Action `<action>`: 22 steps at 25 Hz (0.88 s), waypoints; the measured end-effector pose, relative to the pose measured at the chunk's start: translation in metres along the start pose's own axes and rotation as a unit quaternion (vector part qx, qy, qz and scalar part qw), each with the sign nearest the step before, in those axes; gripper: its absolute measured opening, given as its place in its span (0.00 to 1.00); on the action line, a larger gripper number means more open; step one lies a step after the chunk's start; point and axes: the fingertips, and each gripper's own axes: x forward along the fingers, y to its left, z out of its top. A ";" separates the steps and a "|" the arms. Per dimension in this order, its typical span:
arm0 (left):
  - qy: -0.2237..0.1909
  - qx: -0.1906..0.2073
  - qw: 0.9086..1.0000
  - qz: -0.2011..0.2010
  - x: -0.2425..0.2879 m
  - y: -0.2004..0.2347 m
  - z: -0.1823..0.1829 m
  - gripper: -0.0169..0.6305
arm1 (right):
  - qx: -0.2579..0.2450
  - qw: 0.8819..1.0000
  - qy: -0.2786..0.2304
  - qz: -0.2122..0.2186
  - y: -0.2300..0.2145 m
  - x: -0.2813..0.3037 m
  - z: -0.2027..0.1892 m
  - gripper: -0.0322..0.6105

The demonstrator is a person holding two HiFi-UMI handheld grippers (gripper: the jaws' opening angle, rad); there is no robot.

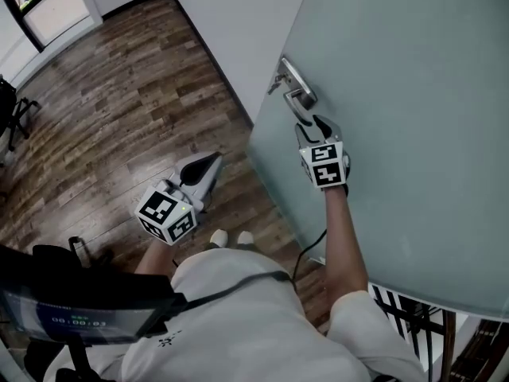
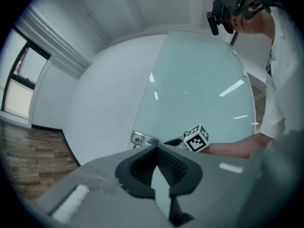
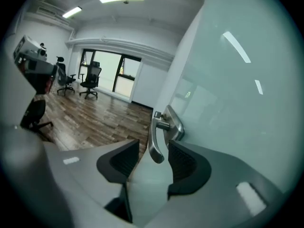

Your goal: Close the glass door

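The frosted glass door [image 1: 398,94] fills the right of the head view, its free edge toward the white wall. A metal lever handle [image 1: 298,86] with a key under it sits near that edge. My right gripper [image 1: 314,122] is at the handle, jaws open. In the right gripper view the lever's end [image 3: 155,144] hangs between the two pads [image 3: 183,160] with a gap on each side. My left gripper [image 1: 208,164] is held low over the floor, away from the door, its jaws shut on nothing. From the left gripper view [image 2: 156,148] the door [image 2: 199,89] lies ahead.
Wood plank floor [image 1: 119,110] spreads to the left, with a white wall [image 1: 231,14] beside the door's edge. Office chairs [image 3: 90,80] stand by a far window. A black chair [image 1: 12,106] is at the far left. A dark railing [image 1: 413,317] shows behind the door's lower right.
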 end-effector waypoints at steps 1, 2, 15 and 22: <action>0.001 -0.001 1.000 0.008 -0.003 0.001 -0.002 0.03 | -0.007 1.000 0.011 0.005 0.000 0.008 -0.004 0.35; 0.002 -0.002 1.000 0.016 -0.007 0.002 -0.003 0.03 | -0.009 1.000 0.019 0.011 0.001 0.014 -0.006 0.35; 0.013 -0.009 0.999 0.051 -0.030 0.003 -0.018 0.03 | 0.025 0.998 0.033 0.055 0.002 0.038 -0.010 0.19; 0.009 0.000 0.999 0.047 -0.029 -0.001 -0.008 0.03 | 0.025 0.997 0.034 0.064 0.009 0.033 -0.006 0.18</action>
